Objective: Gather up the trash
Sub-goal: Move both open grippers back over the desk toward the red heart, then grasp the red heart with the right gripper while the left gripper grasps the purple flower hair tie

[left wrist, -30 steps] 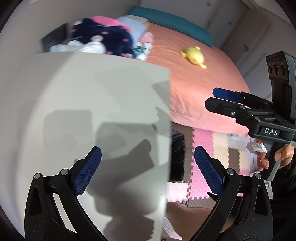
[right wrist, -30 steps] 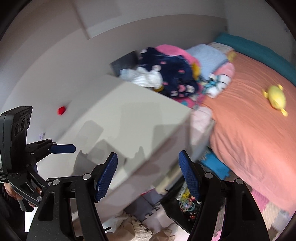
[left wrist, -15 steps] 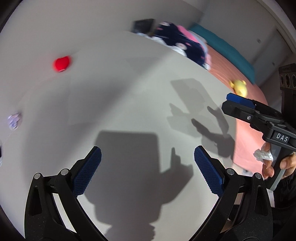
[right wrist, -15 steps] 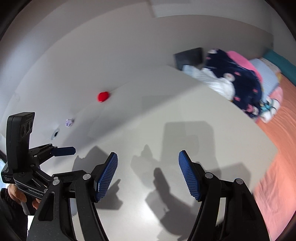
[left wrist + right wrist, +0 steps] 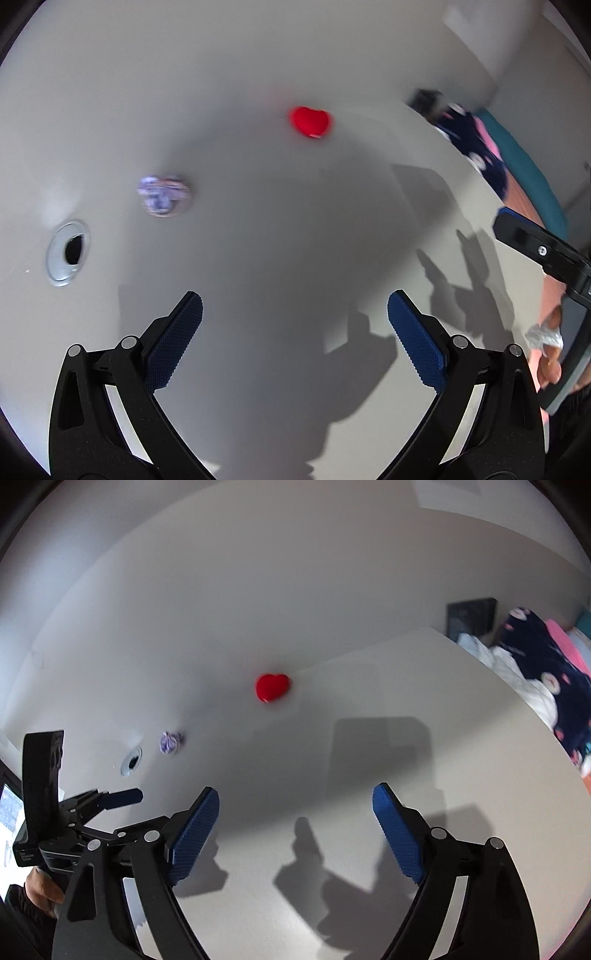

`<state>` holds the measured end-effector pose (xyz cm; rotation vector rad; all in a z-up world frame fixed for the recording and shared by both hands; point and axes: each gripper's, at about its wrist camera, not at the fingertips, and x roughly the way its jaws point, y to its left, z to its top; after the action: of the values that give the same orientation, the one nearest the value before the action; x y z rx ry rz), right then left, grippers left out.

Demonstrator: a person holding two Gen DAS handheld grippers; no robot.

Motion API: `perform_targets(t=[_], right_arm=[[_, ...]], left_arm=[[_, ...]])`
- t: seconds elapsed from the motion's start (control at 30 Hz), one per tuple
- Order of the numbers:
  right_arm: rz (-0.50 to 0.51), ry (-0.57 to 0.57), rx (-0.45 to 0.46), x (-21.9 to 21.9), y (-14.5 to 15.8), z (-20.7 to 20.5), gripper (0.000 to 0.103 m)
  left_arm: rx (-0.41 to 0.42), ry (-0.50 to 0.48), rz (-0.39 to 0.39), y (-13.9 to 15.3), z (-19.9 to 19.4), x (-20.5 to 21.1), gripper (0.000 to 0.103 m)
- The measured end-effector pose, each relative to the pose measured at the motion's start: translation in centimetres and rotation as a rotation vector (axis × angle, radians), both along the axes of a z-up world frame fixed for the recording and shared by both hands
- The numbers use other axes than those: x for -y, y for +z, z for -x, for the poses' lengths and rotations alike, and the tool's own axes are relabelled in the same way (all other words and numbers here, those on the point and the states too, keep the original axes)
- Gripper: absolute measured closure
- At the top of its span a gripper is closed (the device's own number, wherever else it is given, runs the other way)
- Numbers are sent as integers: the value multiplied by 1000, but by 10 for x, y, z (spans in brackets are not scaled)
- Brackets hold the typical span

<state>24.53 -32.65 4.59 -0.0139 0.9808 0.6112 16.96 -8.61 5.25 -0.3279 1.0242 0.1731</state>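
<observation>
A crumpled purple-and-white wrapper (image 5: 163, 195) (image 5: 170, 742) lies on the white desk (image 5: 280, 229), ahead and to the left of both grippers. A red heart-shaped object (image 5: 309, 121) (image 5: 272, 687) rests farther back by the wall. My left gripper (image 5: 294, 325) hovers open over bare desk, with nothing between its pads. My right gripper (image 5: 295, 814) is opening, its jaws wide and empty. The hand on the right gripper's handle also pinches a crumpled white tissue (image 5: 545, 338).
A round cable grommet (image 5: 68, 253) (image 5: 131, 762) is set into the desk left of the wrapper. Clothes (image 5: 543, 672) are piled past the desk's right end, next to a bed with an orange cover (image 5: 532, 206). A white wall runs behind the desk.
Both views have swung left from the bed onto the desk. The wrapper and the red heart have come nearer and toward the middle. The right jaws stand wider than before.
</observation>
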Motion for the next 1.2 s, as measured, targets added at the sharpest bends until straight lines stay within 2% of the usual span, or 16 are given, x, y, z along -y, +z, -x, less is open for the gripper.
perform_targets(t=[0.17,0.3,0.5,0.7,0.77,0.9,0.97,1.07,1.2], right_arm=[[-7,28,-8,-27,-8,-21,18],[-19,48,-11,-44,-14,-35,18],[-7,72,0,-66,-23,-52,18],[9,95,14,-89,-29,-71,18],[20,96,18,-97,-32,-78,19],[43,84,4,-110,-42,-93,25],[52,70,-20,-114,-49,-102,30],[70,54,-31,-118,-54,-107,33],[107,32,-32,-124,-60,-114,38]], left_arm=[[5,112,-28,-5,-8,-35,6],[14,180,-11,-10,-18,-56,6],[28,226,-53,-13,-32,-68,7],[-2,237,-71,-17,-49,-73,26],[-15,233,-79,-20,-54,-74,41],[-23,228,-108,-23,-63,-74,50],[-27,231,-128,-23,-66,-73,59],[-27,225,-148,-24,-71,-72,69],[-24,218,-173,-25,-74,-68,73]])
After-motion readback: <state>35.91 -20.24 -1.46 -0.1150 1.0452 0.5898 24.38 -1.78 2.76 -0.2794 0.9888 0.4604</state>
